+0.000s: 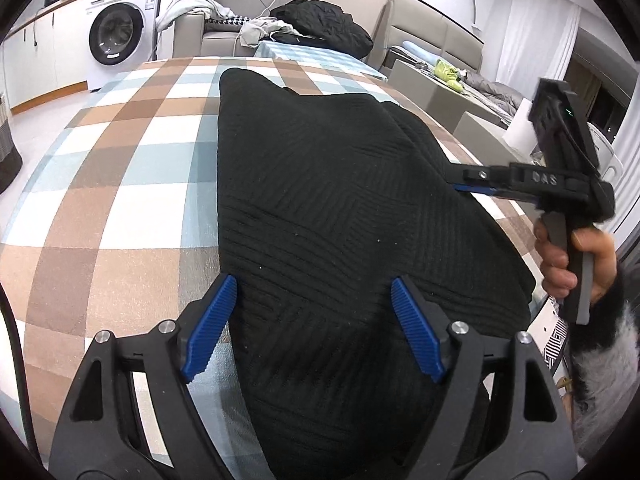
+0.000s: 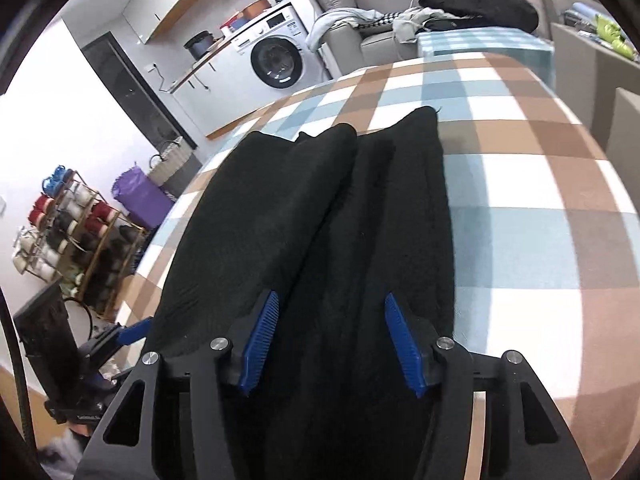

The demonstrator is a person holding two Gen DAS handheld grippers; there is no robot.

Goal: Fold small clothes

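Black garment (image 1: 340, 200) lies partly folded on the checked table (image 1: 120, 184). Left gripper (image 1: 314, 332) and right gripper (image 2: 330, 344) both gape, empty. Risk: loose folds slump open; pads snag knit.

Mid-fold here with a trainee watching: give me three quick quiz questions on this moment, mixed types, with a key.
1. True or false: the left gripper is clamped on the black garment.
2. The garment lies on: A) a checked tablecloth; B) bare wood; C) the floor.
3. Which appliance stands behind the table?

Key: 1 false, its jaws stand open over the cloth; 2 A; 3 the washing machine.
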